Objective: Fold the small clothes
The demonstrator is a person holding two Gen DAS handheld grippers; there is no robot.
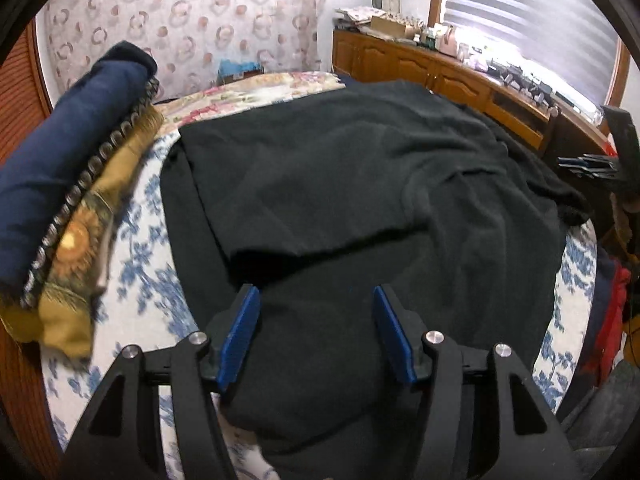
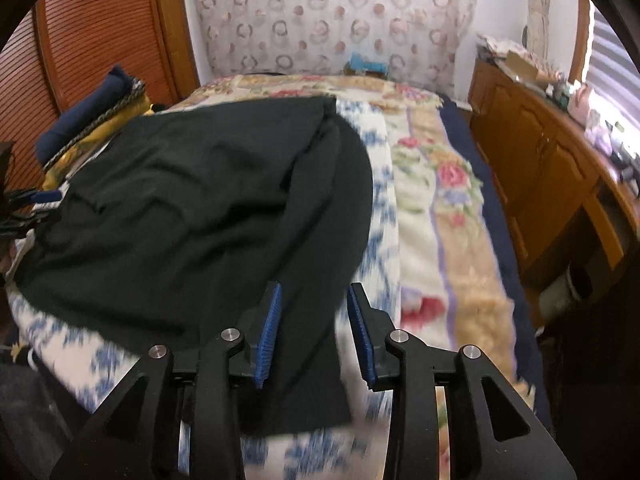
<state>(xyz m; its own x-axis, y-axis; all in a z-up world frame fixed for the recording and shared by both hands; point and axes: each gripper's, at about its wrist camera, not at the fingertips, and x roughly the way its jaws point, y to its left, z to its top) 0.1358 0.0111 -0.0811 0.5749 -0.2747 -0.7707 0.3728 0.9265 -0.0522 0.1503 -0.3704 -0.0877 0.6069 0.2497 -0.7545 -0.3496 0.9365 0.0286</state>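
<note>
— Across the bed's (image 2: 452, 216) near edge I see the black garment (image 1: 340, 184) spread.
— And the tools?
— I see left tool (image 1: 316, 320) and right tool (image 2: 314, 320) both released, garment between, ungripped.

Left gripper (image 1: 316, 300), black frame with blue ribbed pads (image 1: 240, 336), at 6 o'clock; jaws stand apart, over dark green-black knit garment (image 1: 360, 184), pads not pressing it. Garment spreads across centre, rumpled, one fold running toward 3 o'clock. Beneath it, blue-and-white floral bedcover (image 1: 136, 264). At 9 o'clock, stack of folded cloth: navy fabric (image 1: 72, 128) above mustard patterned fabric (image 1: 84, 248). Wooden sideboard (image 1: 432, 68) at 1 o'clock.
</note>
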